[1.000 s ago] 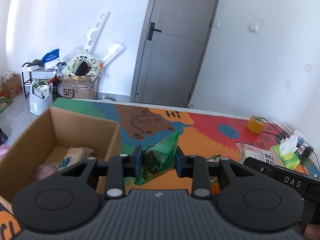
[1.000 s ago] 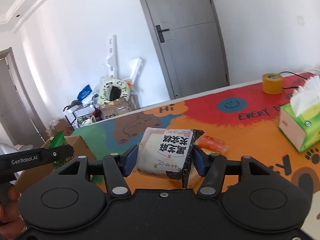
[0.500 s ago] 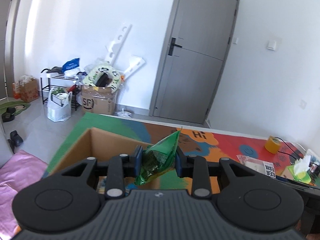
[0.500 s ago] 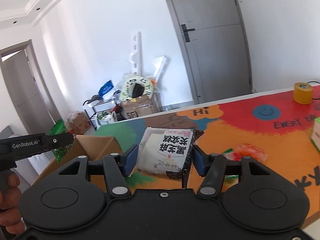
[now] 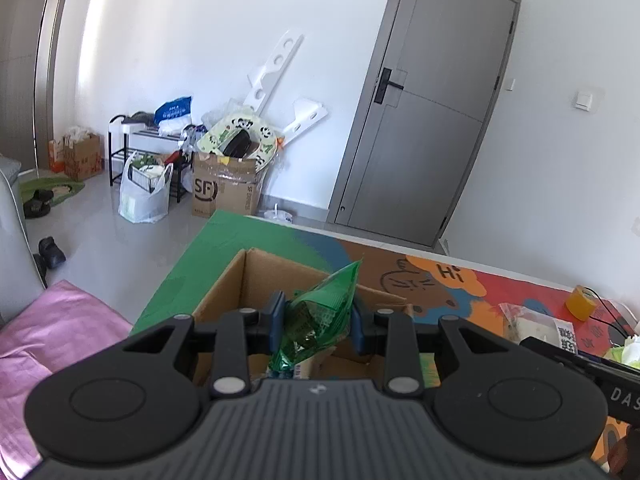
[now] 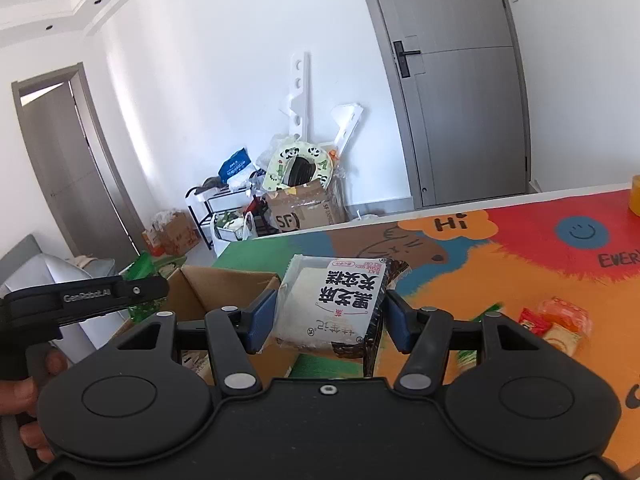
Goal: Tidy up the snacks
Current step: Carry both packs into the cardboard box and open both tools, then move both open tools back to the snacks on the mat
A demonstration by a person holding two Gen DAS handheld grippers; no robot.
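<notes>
The left hand-held gripper pinches a crinkled green plastic snack packet between its blue pads, the packet's pointed top corner sticking up and to the right. In the left wrist view the packet hangs over the open brown cardboard box, which stands on the green end of the bench, a surface covered with a colourful cartoon mat. Some pale wrapped items lie in the bottom of the box, too hidden to identify.

The right hand-held gripper clamps a flat white snack pack with black Chinese lettering and a dark edge, held by its two sides above the bench, just to the right of the cardboard box in the right wrist view. To the lower right of it, a small heap of orange and red wrapped snacks lies on the orange part of the mat.

At the left edge of the right wrist view the left gripper's black body appears side-on, with the person's hand wrapped around its handle. A grey door stands closed in the white wall behind the bench.
</notes>
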